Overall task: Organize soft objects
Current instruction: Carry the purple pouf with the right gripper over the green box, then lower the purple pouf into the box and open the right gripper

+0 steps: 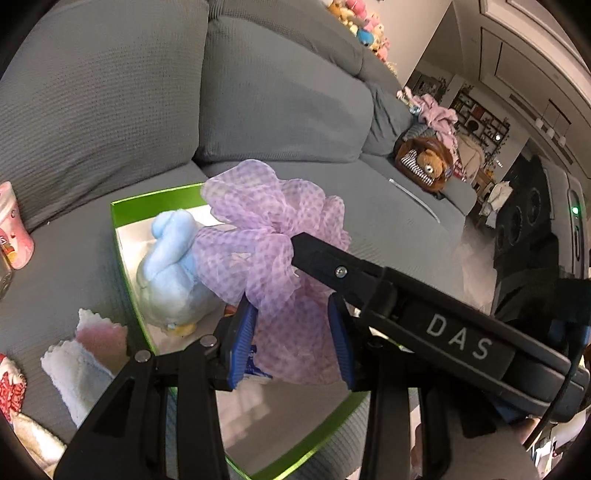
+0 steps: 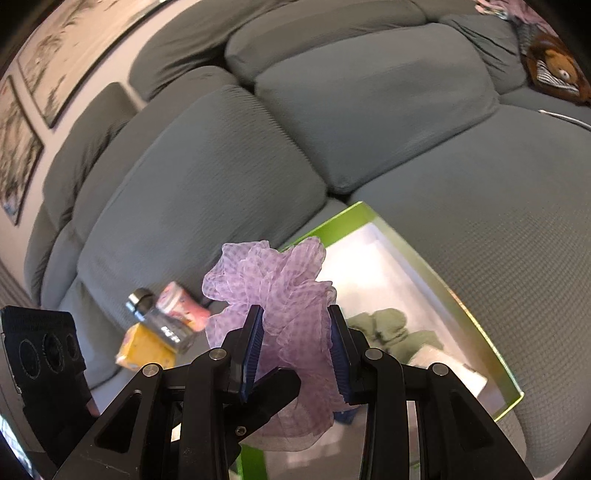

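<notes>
A grey ribbed sofa fills both views, and on its seat a green-rimmed box with a pale interior is set. Shelving and dark equipment are seen at 3 o'clock in the left wrist view, while framed pictures hang on the wall at 10 o'clock in the right wrist view.

Only the left wrist view shows the light blue plush toy lying inside the box, the white and pink cloths on the seat at 8 o'clock, and a row of small plush toys along the sofa back at 1 o'clock. Only the right wrist view shows a green soft item inside the box and — at 8 o'clock — a dark-capped bottle and a yellow pack. A brown plush bear at the sofa's far end is seen in both.

The lilac mesh scrunchie — sheer, ruffled, finely checked — is held above the box. It is clamped by the left gripper and by the right gripper at once, each pair of blue pads pressed on its fabric.
</notes>
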The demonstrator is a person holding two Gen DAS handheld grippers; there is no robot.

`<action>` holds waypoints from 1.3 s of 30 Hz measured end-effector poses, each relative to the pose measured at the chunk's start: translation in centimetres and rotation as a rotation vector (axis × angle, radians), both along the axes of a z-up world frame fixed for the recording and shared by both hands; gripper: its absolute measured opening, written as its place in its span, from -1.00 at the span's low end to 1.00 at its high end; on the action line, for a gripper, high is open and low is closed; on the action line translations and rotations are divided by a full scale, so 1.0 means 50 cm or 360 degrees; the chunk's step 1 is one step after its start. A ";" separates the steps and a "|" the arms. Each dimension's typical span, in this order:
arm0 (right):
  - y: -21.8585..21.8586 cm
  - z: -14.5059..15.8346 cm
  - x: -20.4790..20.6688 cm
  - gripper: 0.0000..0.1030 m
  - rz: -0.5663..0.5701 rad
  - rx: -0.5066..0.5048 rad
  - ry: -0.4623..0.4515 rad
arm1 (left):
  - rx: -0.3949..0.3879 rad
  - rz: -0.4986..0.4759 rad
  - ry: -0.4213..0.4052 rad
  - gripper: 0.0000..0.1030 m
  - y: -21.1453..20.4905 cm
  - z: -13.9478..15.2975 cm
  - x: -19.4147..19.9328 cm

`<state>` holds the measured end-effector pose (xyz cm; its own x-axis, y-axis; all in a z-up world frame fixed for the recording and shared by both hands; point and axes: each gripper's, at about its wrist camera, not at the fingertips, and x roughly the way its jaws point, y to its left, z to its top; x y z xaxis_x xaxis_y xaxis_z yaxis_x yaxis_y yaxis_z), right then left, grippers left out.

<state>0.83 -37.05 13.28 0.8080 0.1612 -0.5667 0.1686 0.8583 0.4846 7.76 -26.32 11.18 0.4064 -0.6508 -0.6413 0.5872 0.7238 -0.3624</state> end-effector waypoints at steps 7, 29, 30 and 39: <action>-0.032 -0.039 0.031 -0.27 -0.0077 0.0045 0.0099 | 0.0080 0.0029 0.0091 -0.28 -0.024 -0.031 0.038; -0.028 -0.006 0.008 0.56 -0.0257 -0.0155 -0.0038 | 0.0116 0.0209 0.0073 0.41 0.031 0.003 0.020; -0.021 0.007 0.000 0.62 -0.0249 -0.0173 -0.0094 | 0.0113 0.0222 0.0060 0.56 0.044 0.010 0.012; 0.068 0.075 -0.034 0.81 -0.0068 -0.0201 -0.0352 | 0.0139 0.0541 -0.0118 0.71 0.245 0.066 -0.088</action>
